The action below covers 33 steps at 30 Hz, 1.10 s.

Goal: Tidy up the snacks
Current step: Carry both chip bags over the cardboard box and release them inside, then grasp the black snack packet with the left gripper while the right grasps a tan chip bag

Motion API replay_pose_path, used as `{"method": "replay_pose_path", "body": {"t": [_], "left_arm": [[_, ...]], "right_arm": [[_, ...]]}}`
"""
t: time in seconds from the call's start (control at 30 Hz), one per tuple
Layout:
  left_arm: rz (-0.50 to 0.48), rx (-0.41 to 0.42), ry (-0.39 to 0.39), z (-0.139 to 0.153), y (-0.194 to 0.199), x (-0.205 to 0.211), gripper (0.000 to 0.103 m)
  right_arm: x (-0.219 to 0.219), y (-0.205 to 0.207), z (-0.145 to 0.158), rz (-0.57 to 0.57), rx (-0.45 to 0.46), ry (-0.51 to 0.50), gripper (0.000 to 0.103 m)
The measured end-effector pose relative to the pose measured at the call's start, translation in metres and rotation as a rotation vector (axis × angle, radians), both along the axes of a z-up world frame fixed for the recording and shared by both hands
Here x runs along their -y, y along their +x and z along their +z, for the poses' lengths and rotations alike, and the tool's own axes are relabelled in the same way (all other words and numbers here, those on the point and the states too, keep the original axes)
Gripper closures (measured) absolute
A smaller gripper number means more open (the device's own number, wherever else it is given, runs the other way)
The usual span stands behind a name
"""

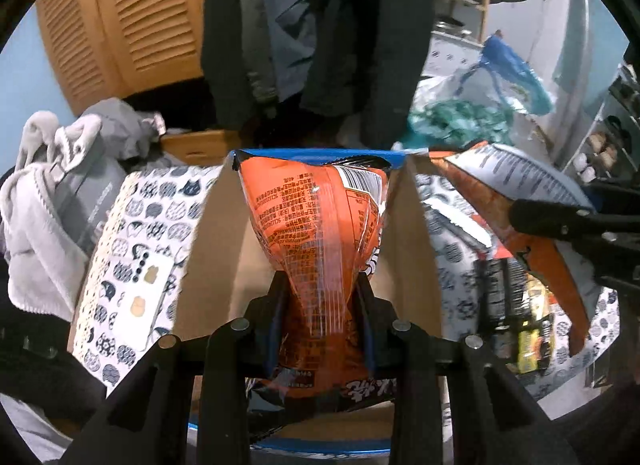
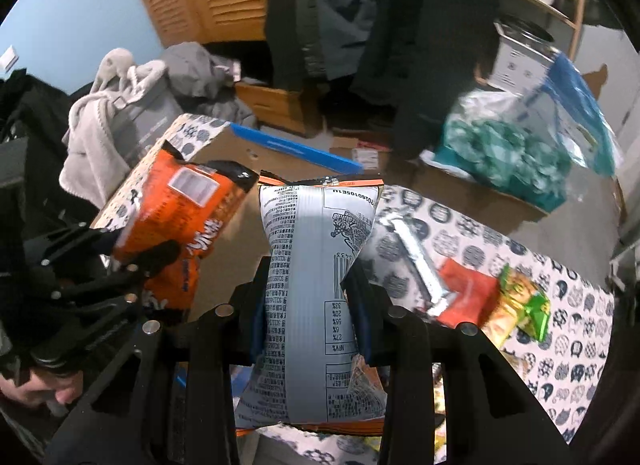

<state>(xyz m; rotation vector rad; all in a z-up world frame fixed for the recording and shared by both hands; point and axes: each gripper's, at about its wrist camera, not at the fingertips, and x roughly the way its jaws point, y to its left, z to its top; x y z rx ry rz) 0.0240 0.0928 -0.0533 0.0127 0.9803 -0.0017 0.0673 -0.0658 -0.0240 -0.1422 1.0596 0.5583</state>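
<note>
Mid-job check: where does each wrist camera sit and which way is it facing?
Left wrist: on the left gripper, looking down its fingers at the orange bag over the cardboard box; right gripper at right.
Right wrist: on the right gripper, clamping the grey bag; left gripper at left.
Shared: both bags, box, cat-print cloth.

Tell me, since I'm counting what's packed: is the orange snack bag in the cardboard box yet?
Not yet. The orange snack bag is pinched in the left gripper, held above the open cardboard box.
</note>
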Motion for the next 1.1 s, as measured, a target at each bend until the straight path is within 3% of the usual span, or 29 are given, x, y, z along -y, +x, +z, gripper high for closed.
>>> {"method": "replay_pose_path", "body": {"t": [0.53, 0.6, 0.73, 0.8, 0.87, 1.1], "left_arm": [[0.067, -0.043, 0.096, -0.025, -0.003, -0.044, 0.070], [0.071, -0.034, 0.116, -0.023, -0.004, -0.045, 0.070], [0.076, -0.035, 0.124, -0.023, -0.004, -0.047, 0.046], [0.071, -0.022, 0.145, -0.020, -0.006, -0.044, 0.041], [0.065, -0.013, 0.167, -0.019, -0.006, -0.040, 0.032], [0.017, 0.012, 0.200, -0.011, -0.006, -0.019, 0.025]], "right_arm": [[-0.077, 0.005, -0.031, 0.115, -0.057, -0.068, 0.068], [-0.079, 0.006, -0.031, 0.125, -0.048, -0.095, 0.062], [-0.073, 0.006, -0.028, 0.114, -0.020, -0.112, 0.046], [-0.067, 0.005, -0.025, 0.106, -0.011, -0.128, 0.034], [-0.060, 0.005, -0.021, 0.094, 0.005, -0.141, 0.030], [-0.023, 0.004, -0.012, 0.048, 0.038, -0.175, 0.020]]}}
